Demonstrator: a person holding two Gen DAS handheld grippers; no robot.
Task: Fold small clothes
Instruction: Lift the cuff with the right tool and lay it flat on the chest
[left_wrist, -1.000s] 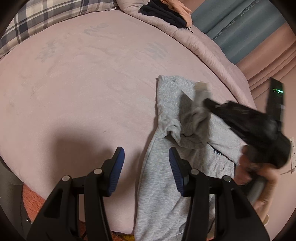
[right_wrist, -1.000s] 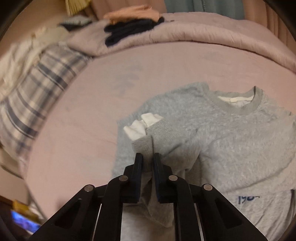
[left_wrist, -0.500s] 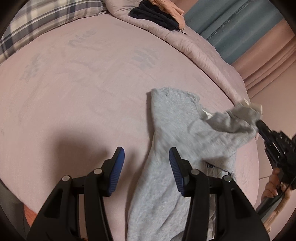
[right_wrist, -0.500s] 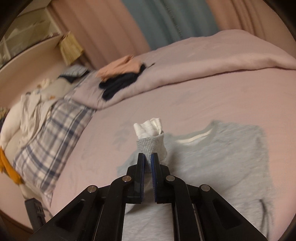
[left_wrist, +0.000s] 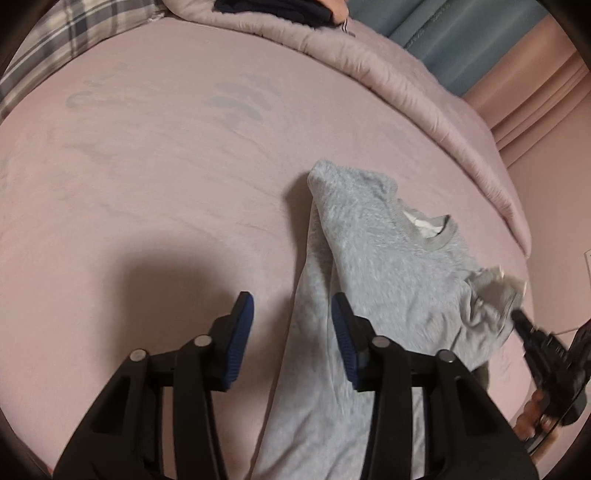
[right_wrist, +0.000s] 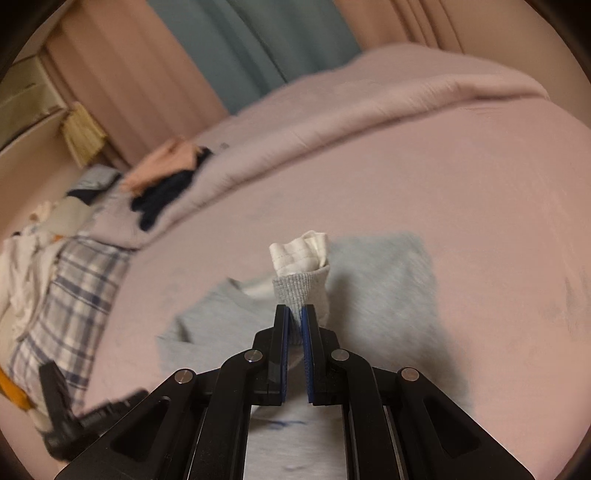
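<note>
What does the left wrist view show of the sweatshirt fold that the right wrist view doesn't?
Only the left wrist view shows the left gripper, its jaws closing with only the sweatshirt's edge below, pads touching nothing, and the collar lying flat. Only the right wrist view shows the right gripper shut on the sleeve cuff, white lining poking out. Both show the grey sweatshirt on the pink bed.

Pink bed sheet (left_wrist: 155, 177) fills the room; rolled comforter (left_wrist: 388, 70) at one o'clock, teal curtain (right_wrist: 251, 48) at twelve.
</note>
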